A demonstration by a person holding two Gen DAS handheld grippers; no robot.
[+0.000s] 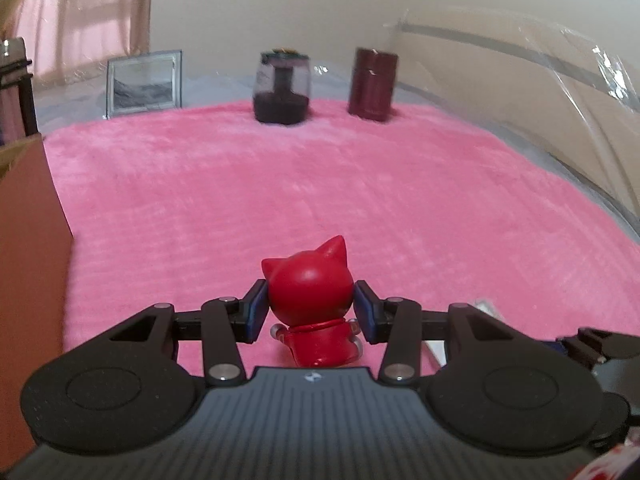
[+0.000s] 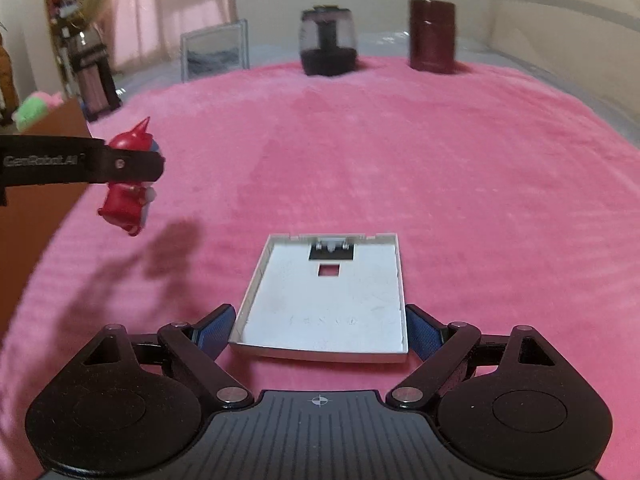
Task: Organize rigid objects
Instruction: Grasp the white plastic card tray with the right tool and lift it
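Red cat figurine [image 1: 310, 292], lifted clear of the pink blanket [image 1: 360, 184] at lower centre, is clamped by its head in the left gripper [image 1: 311, 310], while a white tray [image 2: 326, 300] lies between, untouched by, the widely spread right gripper [image 2: 318, 330].

One red figurine [image 1: 310, 284], one tray [image 2: 324, 300], two jars [image 1: 282, 88], one frame [image 1: 144, 82].
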